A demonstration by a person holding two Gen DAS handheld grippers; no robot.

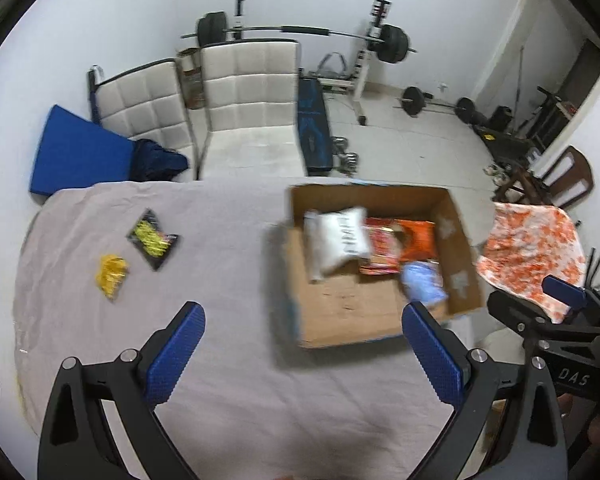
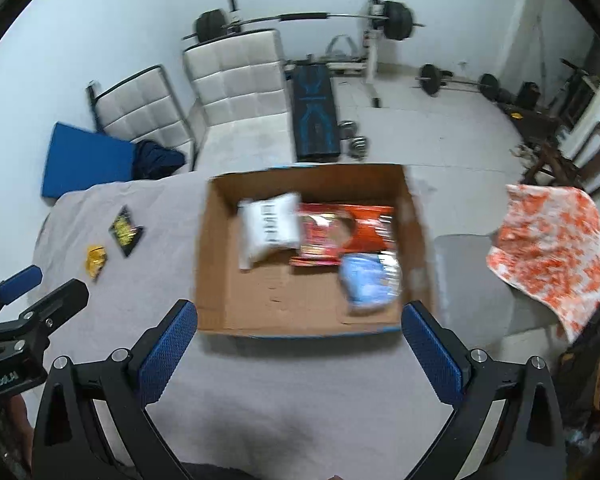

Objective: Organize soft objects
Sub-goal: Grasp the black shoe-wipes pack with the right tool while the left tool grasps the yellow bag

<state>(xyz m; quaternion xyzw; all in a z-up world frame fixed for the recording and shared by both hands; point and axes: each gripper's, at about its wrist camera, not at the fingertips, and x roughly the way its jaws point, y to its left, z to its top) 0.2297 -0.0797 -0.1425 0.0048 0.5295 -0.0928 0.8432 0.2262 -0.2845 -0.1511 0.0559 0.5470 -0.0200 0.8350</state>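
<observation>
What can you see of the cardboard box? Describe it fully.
The box is brown cardboard, open-topped, resting on the grey-covered table. Its blue-printed outer edge shows along the near side. Inside lie a white bag, an orange-red packet and a light blue packet. No gripper touches it.

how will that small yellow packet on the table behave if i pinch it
The small yellow packet looks crinkled and lumpy, so it will probably flex and crumple rather than hold its shape. It looks small beside the black packet, so it is likely light. Lying flat on the grey cloth, it shouldn't roll.
</observation>
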